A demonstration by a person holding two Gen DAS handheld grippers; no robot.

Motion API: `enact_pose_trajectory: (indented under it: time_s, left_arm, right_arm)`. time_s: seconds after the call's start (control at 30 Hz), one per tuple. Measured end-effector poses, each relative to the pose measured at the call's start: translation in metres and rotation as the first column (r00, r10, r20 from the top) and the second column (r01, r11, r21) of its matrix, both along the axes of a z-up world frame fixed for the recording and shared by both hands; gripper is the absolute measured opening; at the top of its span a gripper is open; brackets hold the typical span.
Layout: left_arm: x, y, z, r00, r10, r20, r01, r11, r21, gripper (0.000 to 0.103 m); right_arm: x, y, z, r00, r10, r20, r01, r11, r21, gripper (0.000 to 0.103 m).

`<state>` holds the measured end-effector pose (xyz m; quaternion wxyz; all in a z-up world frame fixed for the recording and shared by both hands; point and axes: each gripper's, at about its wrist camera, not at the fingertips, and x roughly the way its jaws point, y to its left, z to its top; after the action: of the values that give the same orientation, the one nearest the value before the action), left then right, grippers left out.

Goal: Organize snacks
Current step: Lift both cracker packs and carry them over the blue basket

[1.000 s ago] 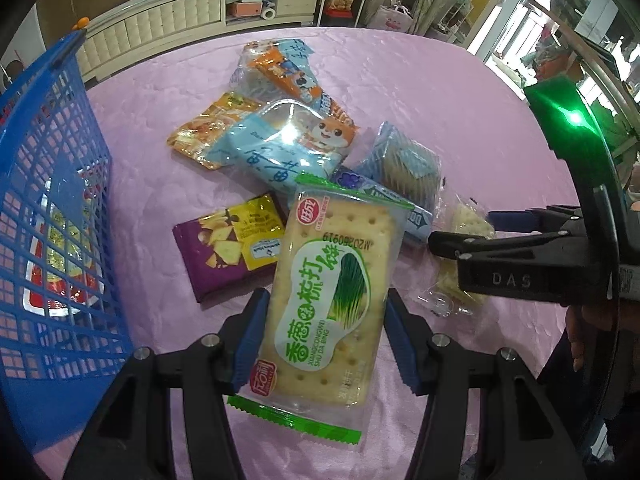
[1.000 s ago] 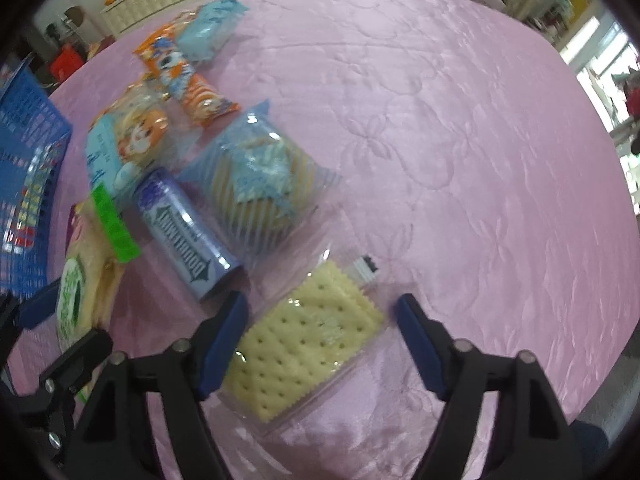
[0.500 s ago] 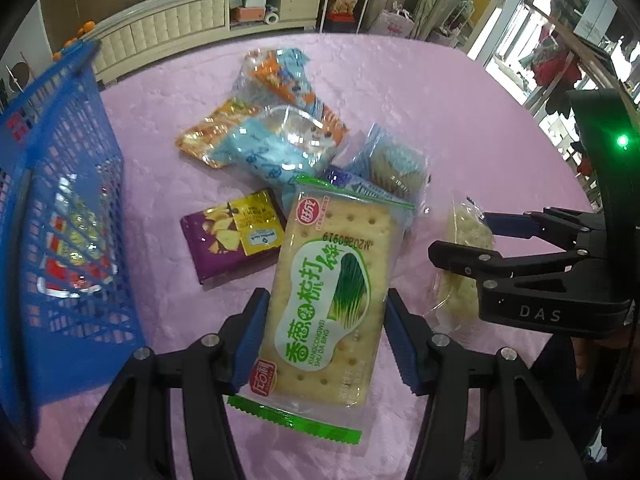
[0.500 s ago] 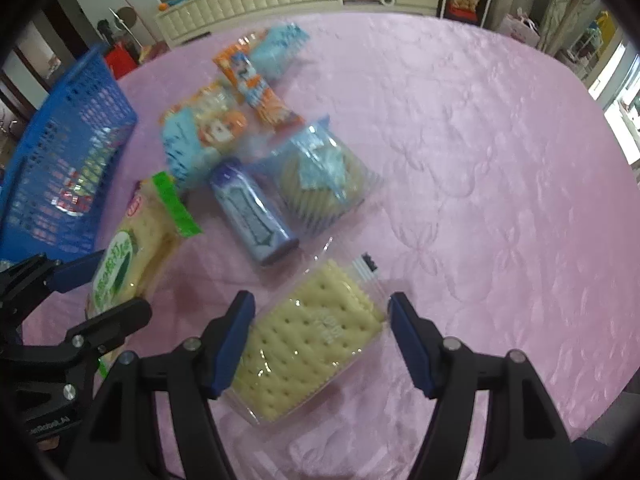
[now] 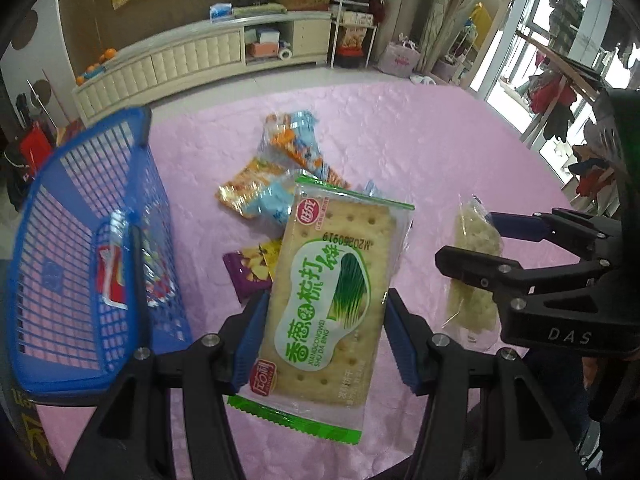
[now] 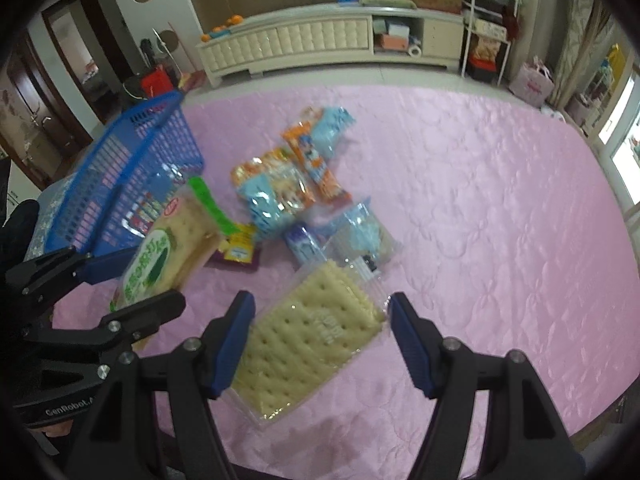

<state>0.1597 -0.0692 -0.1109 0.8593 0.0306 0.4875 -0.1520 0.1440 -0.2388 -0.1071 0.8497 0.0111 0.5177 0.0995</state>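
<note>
My left gripper (image 5: 324, 336) points steeply down, its blue-padded jaws pressed on both long edges of the green scallion cracker pack (image 5: 330, 292), which hangs clear of the surface. My right gripper (image 6: 320, 340) tilts down the same way beside it, jaws spread wider and clamped across the clear cracker pack (image 6: 308, 340), raised off the surface too

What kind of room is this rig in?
Most likely a home living or dining room: a table under a pink quilted cloth, a long cream cabinet along the wall, a wire shelf rack and a curtained window behind.
</note>
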Motion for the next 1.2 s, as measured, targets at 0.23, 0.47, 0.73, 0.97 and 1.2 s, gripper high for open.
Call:
enact_pose_trajectory:
  time_s: [0.23, 0.47, 0.73, 0.97, 1.2]
  left_arm:
    - [-0.01, 0.004, 0.033, 0.997, 0.004, 0.071, -0.005, 1.0, 0.016, 0.055]
    - [-0.011, 0.021, 0.058, 0.993, 0.028, 0.117, -0.032, 0.999, 0.027, 0.055]
    - [-0.013, 0.057, 0.08, 0.984, 0.074, 0.159, -0.081, 0.996, 0.044, 0.055]
    - [-0.014, 0.101, 0.093, 0.976, 0.119, 0.181, -0.13, 0.99, 0.049, 0.055]
    - [-0.014, 0.139, 0.092, 0.972, 0.149, 0.181, -0.167, 0.982, 0.085, 0.055]
  right_arm:
    - [-0.005, 0.007, 0.034, 0.997, 0.029, 0.068, -0.031, 0.999, 0.019, 0.073]
    - [-0.005, 0.027, 0.063, 0.988, 0.084, 0.126, -0.086, 0.996, 0.006, 0.073]
    - [0.011, 0.064, 0.086, 0.974, 0.155, 0.165, -0.157, 0.988, 0.003, 0.073]
    - [0.023, 0.107, 0.09, 0.961, 0.221, 0.168, -0.225, 0.974, 0.002, 0.073]
    - [0.037, 0.155, 0.083, 0.947, 0.286, 0.148, -0.288, 0.958, -0.006, 0.073]
